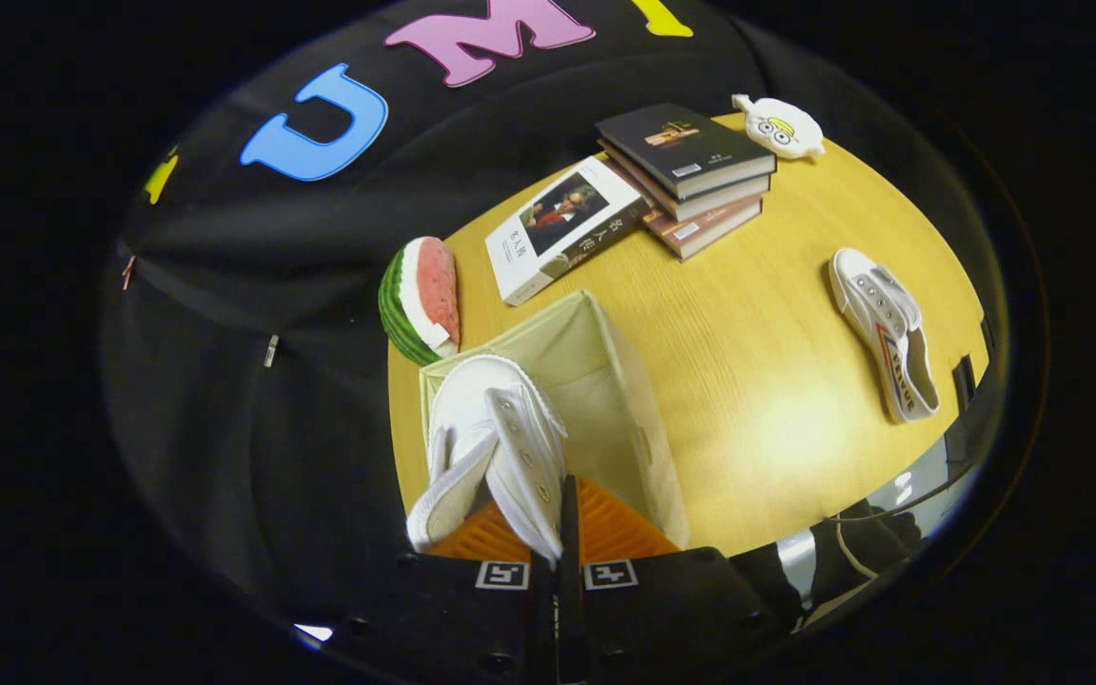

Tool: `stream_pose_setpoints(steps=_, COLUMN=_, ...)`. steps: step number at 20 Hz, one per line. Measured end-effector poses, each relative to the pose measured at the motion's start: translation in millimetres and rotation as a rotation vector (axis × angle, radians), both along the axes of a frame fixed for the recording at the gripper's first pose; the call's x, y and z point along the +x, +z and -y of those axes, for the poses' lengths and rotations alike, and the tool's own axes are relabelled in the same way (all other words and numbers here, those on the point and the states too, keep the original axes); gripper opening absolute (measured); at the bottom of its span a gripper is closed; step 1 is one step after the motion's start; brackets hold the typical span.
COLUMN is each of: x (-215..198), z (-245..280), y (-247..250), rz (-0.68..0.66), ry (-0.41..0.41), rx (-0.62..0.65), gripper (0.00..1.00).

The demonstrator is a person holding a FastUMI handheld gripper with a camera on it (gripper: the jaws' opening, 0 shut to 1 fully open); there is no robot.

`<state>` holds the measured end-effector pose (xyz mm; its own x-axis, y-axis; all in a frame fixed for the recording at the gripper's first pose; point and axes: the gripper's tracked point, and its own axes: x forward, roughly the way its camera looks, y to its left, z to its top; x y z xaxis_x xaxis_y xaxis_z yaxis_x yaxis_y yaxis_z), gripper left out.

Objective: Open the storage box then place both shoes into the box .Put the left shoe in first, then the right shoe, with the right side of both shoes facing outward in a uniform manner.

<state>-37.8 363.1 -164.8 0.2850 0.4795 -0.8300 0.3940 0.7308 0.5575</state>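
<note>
A white canvas shoe (496, 447) hangs toe-forward from my gripper (562, 533), whose fingers are shut on the shoe's side wall near the heel. The shoe is above the open top of the cream fabric storage box (605, 381), which stands on the wooden table just ahead of the fingers. The second white shoe (883, 333), with red and blue markings on its side, lies on its side far off to the right on the table.
Beyond the box a watermelon-slice toy (421, 300) stands at the table's edge, with a white book (562, 228) beside it and a stack of books (691, 176) further back. A small white cartoon toy (779, 126) lies behind the stack. Bare tabletop (757, 381) lies between box and second shoe.
</note>
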Motion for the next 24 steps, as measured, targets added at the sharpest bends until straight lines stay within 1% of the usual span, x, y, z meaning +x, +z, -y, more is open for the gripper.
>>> stream_pose_setpoints(steps=4, x=7.6, z=-20.4, y=-28.4, rz=-0.037, ry=-0.032, rx=-0.065, gripper=0.06)
stream_pose_setpoints(steps=7, x=14.0, z=-37.0, y=-37.2, rz=-0.045, ry=-0.059, rx=-0.076, gripper=0.07)
stream_pose_setpoints(steps=9, x=13.9, z=-49.9, y=-42.5, rz=-0.060, ry=-0.078, rx=-0.058, gripper=0.06)
stream_pose_setpoints(steps=10, x=14.4, z=-67.6, y=-43.3, rz=-0.053, ry=-0.090, rx=0.010, gripper=0.06)
stream_pose_setpoints(steps=11, x=12.1, z=-78.9, y=-35.5, rz=-0.056, ry=-0.093, rx=0.084, gripper=0.18)
stream_pose_setpoints(steps=12, x=14.7, z=-83.9, y=-34.1, rz=-0.059, ry=-0.084, rx=0.120, gripper=0.45)
stream_pose_setpoints(steps=14, x=13.7, z=-74.7, y=-28.2, rz=-0.039, ry=-0.075, rx=0.110, gripper=1.00)
stream_pose_setpoints(steps=16, x=20.8, z=-64.5, y=-23.7, rz=0.005, ry=-0.046, rx=0.104, gripper=0.99)
stream_pose_setpoints(steps=19, x=29.9, z=-43.0, y=1.5, rz=0.099, ry=-0.016, rx=0.108, gripper=0.99)
stream_pose_setpoints(steps=21, x=34.5, z=-22.6, y=20.8, rz=0.157, ry=-0.009, rx=0.121, gripper=0.99)
stream_pose_setpoints(steps=24, x=41.2, z=23.4, y=40.0, rz=0.246, ry=0.005, rx=0.104, gripper=0.99)
